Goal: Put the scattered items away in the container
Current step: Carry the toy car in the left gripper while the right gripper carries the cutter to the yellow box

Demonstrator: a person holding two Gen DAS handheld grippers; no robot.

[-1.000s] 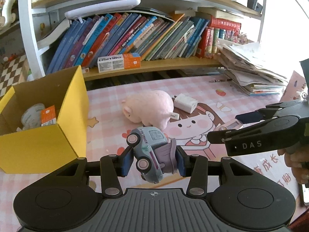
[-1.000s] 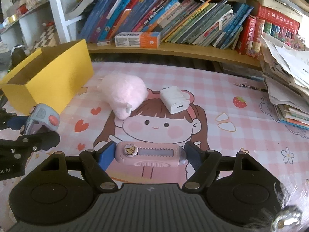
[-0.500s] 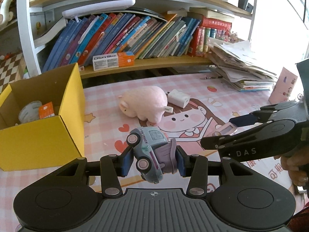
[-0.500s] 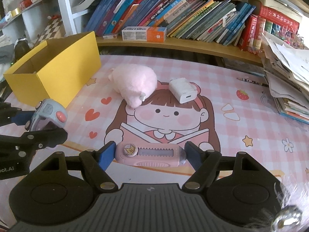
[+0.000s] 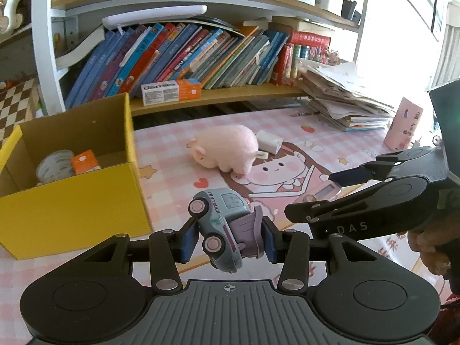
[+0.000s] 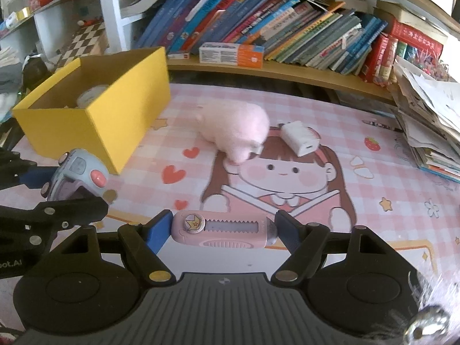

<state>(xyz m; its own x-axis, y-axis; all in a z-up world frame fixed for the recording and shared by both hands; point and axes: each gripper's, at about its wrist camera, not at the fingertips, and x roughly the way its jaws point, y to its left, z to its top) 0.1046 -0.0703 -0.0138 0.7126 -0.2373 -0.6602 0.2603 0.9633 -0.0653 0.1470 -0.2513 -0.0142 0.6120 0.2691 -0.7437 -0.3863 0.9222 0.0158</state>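
Yellow box [image 5: 72, 198]: open top, sits at the left on the pink mat [image 6: 373, 172], tape roll [image 5: 53, 166] and a small orange pack [image 5: 84, 159] already inside
Left gripper [image 5: 227, 237]: fingers clamped on a toy car [image 5: 222, 224], car tilted nose-up, held off the surface just right of the box
Right gripper [image 6: 224, 230]: fingers gripping a pink cutter [image 6: 224, 230] end to end, also lifted
Pig [image 6: 235, 129]: pink plush, lying mid-mat between box and charger
Charger [image 6: 300, 138]: white, just beside the pig, can't tell if they touch
Background: bookshelf [image 5: 201, 57] of leaning books, messy paper stack [image 5: 345, 100] on the right
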